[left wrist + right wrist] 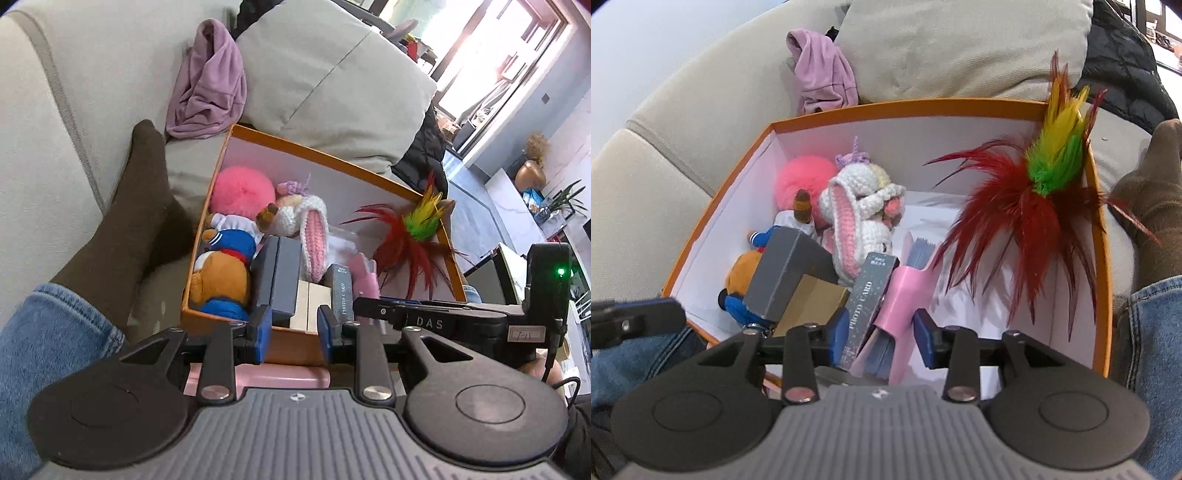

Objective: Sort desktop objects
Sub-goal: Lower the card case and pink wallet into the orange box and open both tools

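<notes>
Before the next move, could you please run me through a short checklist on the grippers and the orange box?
1. Left gripper empty, jaws apart: ok.
2. Right gripper astride the pink card holder, pads off it: ok.
3. Photo card pack leans against the left pad: not ok.
4. Feather toy overhangs the orange box rim: not ok.
5. Cards secure in the holder: cannot tell.
</notes>
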`<state>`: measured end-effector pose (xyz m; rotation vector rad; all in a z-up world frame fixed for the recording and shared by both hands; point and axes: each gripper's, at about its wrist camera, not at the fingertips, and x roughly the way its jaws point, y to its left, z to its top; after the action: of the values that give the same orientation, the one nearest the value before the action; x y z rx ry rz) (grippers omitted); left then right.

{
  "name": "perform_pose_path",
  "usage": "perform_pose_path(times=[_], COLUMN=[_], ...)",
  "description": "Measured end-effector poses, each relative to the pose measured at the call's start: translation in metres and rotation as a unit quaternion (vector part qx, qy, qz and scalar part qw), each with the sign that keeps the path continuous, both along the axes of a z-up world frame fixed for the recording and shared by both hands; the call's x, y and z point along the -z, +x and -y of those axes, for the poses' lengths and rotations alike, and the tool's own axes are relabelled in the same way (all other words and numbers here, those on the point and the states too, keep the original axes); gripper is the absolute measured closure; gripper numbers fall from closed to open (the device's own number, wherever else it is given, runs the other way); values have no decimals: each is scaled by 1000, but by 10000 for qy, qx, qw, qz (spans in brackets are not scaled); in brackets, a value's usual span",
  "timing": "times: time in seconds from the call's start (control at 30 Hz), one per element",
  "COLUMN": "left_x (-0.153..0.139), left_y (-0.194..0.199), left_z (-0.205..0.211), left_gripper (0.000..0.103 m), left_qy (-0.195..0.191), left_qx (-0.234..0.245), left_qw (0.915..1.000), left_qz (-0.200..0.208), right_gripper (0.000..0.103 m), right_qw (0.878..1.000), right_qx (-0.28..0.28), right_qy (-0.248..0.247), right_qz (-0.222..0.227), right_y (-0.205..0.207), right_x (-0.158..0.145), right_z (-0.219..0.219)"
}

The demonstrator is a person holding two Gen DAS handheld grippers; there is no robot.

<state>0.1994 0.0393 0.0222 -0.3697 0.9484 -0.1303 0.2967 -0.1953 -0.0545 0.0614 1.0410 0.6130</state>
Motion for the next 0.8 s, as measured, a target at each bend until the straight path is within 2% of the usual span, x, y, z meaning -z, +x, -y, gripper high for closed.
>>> perform_pose_path(times=[0.17, 0.33, 0.4, 0.57, 0.8], left_x=[-1, -2, -3, -5, -7], left_y=[-5, -7, -8, -11, -14], left_z=[0, 0, 0, -3, -4], left_gripper=[73, 73, 73, 73, 73], left_qy=[-32, -55, -72, -97, -60], left_qx=[-49, -22, -22, -77, -32], left_qw=[10000, 10000, 10000, 9999, 9999], left_qz=[4, 31, 57, 86, 90], right_gripper=[80, 84, 83, 67, 66], right_qw=[9999, 9958, 9936, 9953, 9974], right_qx=[93, -154, -317, -398, -258], right_qy=[-87, -811, -1005, -827, -612], right_qz=[-2, 389, 396, 318, 269], right_y=[1, -12, -14, -10, -9], right_x=[-2, -12, -10, -11, -14], right_z=[0, -17, -26, -30, -21])
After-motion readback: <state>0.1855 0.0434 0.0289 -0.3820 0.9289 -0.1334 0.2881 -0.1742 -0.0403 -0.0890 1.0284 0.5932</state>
